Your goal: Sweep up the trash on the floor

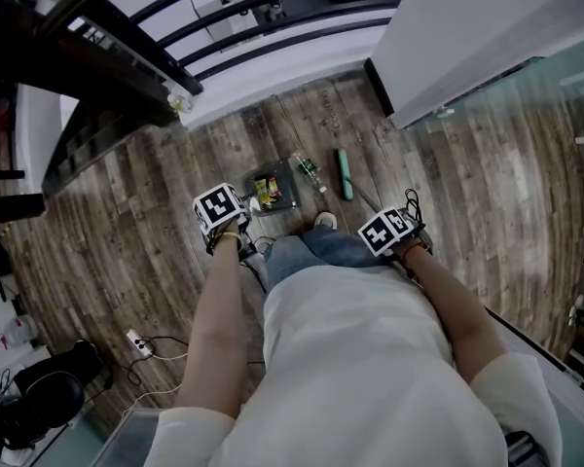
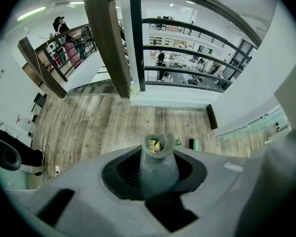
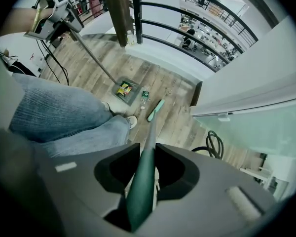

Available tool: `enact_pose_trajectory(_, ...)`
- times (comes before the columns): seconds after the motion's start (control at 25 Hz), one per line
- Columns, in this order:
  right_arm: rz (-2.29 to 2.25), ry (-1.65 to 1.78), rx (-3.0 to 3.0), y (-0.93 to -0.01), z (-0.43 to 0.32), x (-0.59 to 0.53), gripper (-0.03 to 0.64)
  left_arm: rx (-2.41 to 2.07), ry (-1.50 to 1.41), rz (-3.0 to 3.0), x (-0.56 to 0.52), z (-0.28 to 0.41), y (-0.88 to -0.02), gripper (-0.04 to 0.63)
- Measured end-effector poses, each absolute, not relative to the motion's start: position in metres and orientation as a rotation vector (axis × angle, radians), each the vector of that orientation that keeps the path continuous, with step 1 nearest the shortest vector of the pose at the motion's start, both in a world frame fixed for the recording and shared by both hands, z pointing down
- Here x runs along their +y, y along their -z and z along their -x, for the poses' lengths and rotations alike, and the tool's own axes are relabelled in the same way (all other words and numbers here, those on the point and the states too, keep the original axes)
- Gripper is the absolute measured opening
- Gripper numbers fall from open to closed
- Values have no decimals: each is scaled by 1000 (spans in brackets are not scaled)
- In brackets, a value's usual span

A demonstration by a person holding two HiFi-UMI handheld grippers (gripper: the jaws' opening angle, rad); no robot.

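Note:
A grey dustpan point(image 1: 273, 191) lies on the wooden floor ahead of my feet, with yellow wrappers point(image 1: 265, 187) inside. My left gripper point(image 1: 221, 217) is shut on its long handle point(image 2: 158, 167), which runs down to the pan point(image 2: 157, 145). My right gripper point(image 1: 389, 232) is shut on the green broom handle point(image 3: 143, 181). The broom head point(image 1: 344, 173) rests on the floor just right of the pan. A small green-and-white wrapper point(image 1: 307, 168) lies between the pan and the broom head point(image 3: 156, 110). The same wrapper point(image 3: 144, 95) shows beside the dustpan point(image 3: 127, 90).
A dark wooden post point(image 2: 106, 38) and a black railing point(image 1: 273, 13) bound the floor ahead. A white wall with a glass panel point(image 1: 487, 27) stands at the right. A power strip with cable point(image 1: 139, 344) and a black bag point(image 1: 39, 397) lie at the left. Black hose coil point(image 3: 214, 144).

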State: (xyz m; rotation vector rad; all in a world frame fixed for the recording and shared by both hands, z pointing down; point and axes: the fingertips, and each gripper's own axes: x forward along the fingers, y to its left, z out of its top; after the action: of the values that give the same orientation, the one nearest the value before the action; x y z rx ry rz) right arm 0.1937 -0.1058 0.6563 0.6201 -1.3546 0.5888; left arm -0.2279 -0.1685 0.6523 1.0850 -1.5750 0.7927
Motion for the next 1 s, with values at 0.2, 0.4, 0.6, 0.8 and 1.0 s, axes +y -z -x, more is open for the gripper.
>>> enact_pose_trajectory(0.2, -637, -631, -1360, -659, -197, -103, 98, -1576, -791, -1093, -167, 225, -654, 110)
enact_pose_trajectory(0.4, -645, -642, -1361, -659, -197, -101, 98, -1575, -790, -1086, -162, 224, -653, 110)
enact_pose_trajectory(0.6, -649, -655, -1359, -658, -195, -102, 98, -1570, -791, -1085, -163, 225, -652, 110)
enact_pose_trajectory(0.8, -662, -680, -1362, -658, -195, -102, 98, -1568, -788, -1091, -163, 225, -653, 110)
enact_pose_trajectory(1.0, -664, -688, -1362, -657, -196, -103, 98, -1570, -786, -1091, -164, 225, -652, 112)
